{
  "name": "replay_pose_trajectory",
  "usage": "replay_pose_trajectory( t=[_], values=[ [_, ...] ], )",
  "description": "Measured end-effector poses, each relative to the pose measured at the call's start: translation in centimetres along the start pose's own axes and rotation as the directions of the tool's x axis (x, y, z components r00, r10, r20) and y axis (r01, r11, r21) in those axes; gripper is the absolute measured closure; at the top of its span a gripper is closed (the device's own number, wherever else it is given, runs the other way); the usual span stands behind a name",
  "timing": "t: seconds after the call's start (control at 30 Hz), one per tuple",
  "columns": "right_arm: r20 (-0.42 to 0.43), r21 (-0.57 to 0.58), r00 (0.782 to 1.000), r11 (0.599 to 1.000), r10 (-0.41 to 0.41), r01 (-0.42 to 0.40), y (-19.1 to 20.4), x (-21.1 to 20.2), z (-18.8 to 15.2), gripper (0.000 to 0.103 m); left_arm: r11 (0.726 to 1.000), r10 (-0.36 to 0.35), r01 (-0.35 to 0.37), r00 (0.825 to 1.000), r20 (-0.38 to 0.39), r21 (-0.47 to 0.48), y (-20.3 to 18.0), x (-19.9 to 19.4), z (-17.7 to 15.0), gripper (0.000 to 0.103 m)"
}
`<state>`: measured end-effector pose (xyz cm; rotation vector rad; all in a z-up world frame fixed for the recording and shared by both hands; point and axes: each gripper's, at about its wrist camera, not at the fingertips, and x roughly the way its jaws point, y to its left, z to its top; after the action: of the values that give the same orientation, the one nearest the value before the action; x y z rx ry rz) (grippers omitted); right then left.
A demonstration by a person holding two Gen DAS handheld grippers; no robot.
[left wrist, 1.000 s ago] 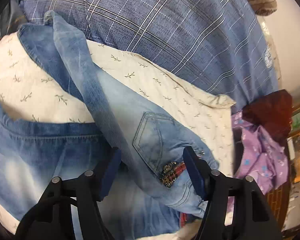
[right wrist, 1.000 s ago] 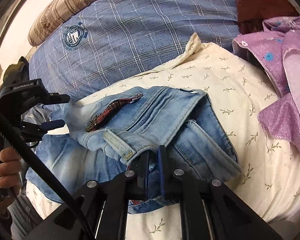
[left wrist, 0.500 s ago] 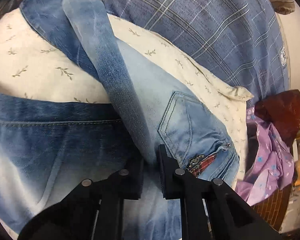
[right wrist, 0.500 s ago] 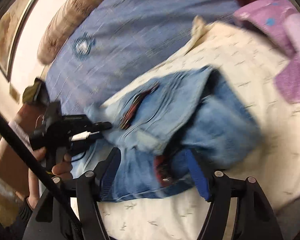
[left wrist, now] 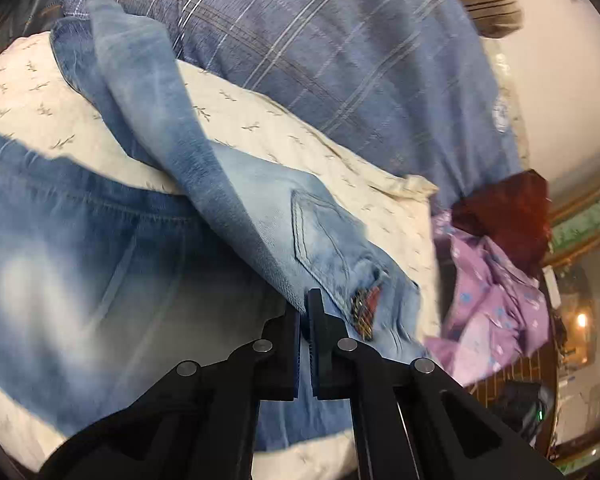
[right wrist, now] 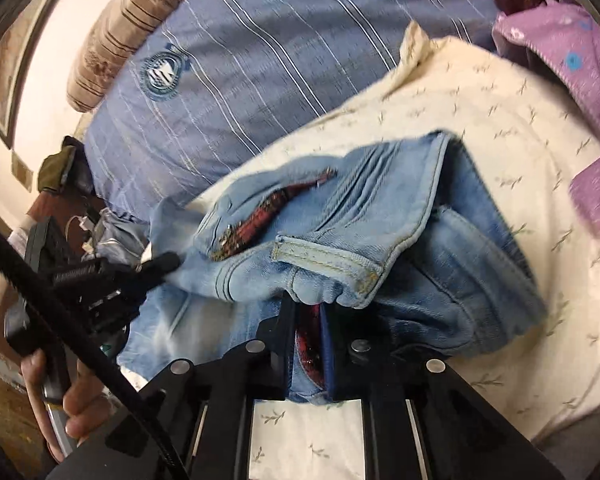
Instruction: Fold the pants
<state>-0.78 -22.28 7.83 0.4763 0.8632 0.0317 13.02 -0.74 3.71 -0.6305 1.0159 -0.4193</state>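
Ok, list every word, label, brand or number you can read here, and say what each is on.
No text can be read.
Round crest on the blue checked cover: lettering too blurred to read.
Red tartan patch on the jeans: a pattern, no words.
Left gripper body: any marking is blurred.

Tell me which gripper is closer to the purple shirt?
Right, probably. The right gripper pinches the jeans waistband on the purple shirt side; the left gripper grips their far edge.

The jeans [left wrist: 260, 232] run past the left wrist view's left edge; beyond them the purple garment [left wrist: 496, 304] is motion-blurred
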Motion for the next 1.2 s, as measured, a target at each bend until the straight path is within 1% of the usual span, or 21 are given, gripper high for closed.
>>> replay_pose_trajectory(
  t=[0.07,0.17,0.2,0.23,0.27,0.3,0.4,0.53,0.63,0.7,0.77,0.8,0.93,1.03,1.13,1.2],
  values=[
    [0.008,-0.03,1.0,0.999,-0.018,0.018,0.0,-0.6,-0.1,0.093,1.0,-0.002,0.002,1.0,0.009,0.026,-0.1,-1.2,-2.0,0.102],
    [-0.018,-0.064,0.997,0.995,-0.073,0.071,-0.5,0.4,-1.1,0.093,0.997,0.058,-0.057,0.998,-0.019,0.055,1.2,-0.2,-4.6,0.102],
    [-0.025,-0.071,0.996,0.994,-0.085,0.083,-0.6,1.0,-1.3,0.093,0.997,0.071,-0.07,0.997,-0.039,0.037,2.2,0.5,-5.2,0.102],
    [-0.032,-0.07,0.995,0.994,-0.09,0.088,-1.0,1.7,-1.8,0.093,0.998,0.07,-0.069,0.996,-0.056,0.016,2.9,0.8,-5.5,0.102],
    [-0.046,-0.061,0.994,0.994,-0.096,0.093,-1.3,2.2,-2.3,0.093,0.999,0.047,-0.048,0.996,-0.07,-0.01,3.9,1.1,-5.8,0.101],
    [-0.042,-0.063,0.994,0.994,-0.097,0.094,-1.2,2.2,-2.5,0.093,0.999,0.036,-0.038,0.997,-0.071,-0.014,4.2,1.0,-5.9,0.1],
    [-0.006,-0.085,0.997,0.993,-0.082,0.081,-0.9,1.4,-2.4,0.093,1.0,0.018,-0.02,0.998,-0.062,-0.021,4.7,0.3,-5.5,0.099],
    [-0.009,-0.067,0.998,0.996,-0.067,0.066,-1.3,1.6,-2.4,0.093,0.999,0.026,-0.027,0.998,-0.05,-0.021,5.0,-0.4,-4.3,0.092],
    [0.011,-0.063,0.999,0.997,-0.043,0.043,-1.4,0.8,-2.4,0.093,0.998,0.028,-0.03,0.999,-0.034,-0.055,5.4,-1.0,-3.4,0.082],
    [0.018,-0.063,0.999,0.997,-0.036,0.037,-1.4,0.6,-2.3,0.093,0.998,0.02,-0.021,1.0,-0.005,-0.066,5.5,-2.2,-3.2,0.068],
    [0.021,-0.067,0.999,0.997,-0.041,0.042,-1.2,0.5,-2.3,0.093,0.997,0.032,-0.03,0.999,0.028,-0.065,5.6,-3.4,-3.1,0.059],
    [0.022,-0.068,0.999,0.997,-0.044,0.045,-1.0,0.6,-2.3,0.093,0.997,0.041,-0.039,0.999,0.035,-0.068,5.8,-3.8,-3.1,0.057],
    [0.016,-0.053,0.999,0.998,-0.037,0.037,-1.2,0.6,-2.2,0.093,0.993,0.06,-0.057,0.998,0.028,-0.103,7.0,-4.6,-2.5,0.057],
    [0.017,-0.035,1.0,0.999,-0.019,0.019,-1.6,0.6,-2.0,0.092,0.992,0.059,-0.056,0.998,0.018,-0.113,6.8,-4.1,-1.9,0.056],
    [0.024,-0.005,1.0,1.0,-0.001,0.001,-2.1,0.3,-1.8,0.086,0.993,0.079,-0.078,0.997,0.002,-0.09,6.2,-2.7,-0.7,0.054],
    [0.021,0.046,0.999,0.998,0.042,-0.043,-2.9,-0.1,-1.7,0.073,0.989,0.108,-0.11,0.994,-0.022,-0.1,6.4,-1.3,0.1,0.056]
  ],
)
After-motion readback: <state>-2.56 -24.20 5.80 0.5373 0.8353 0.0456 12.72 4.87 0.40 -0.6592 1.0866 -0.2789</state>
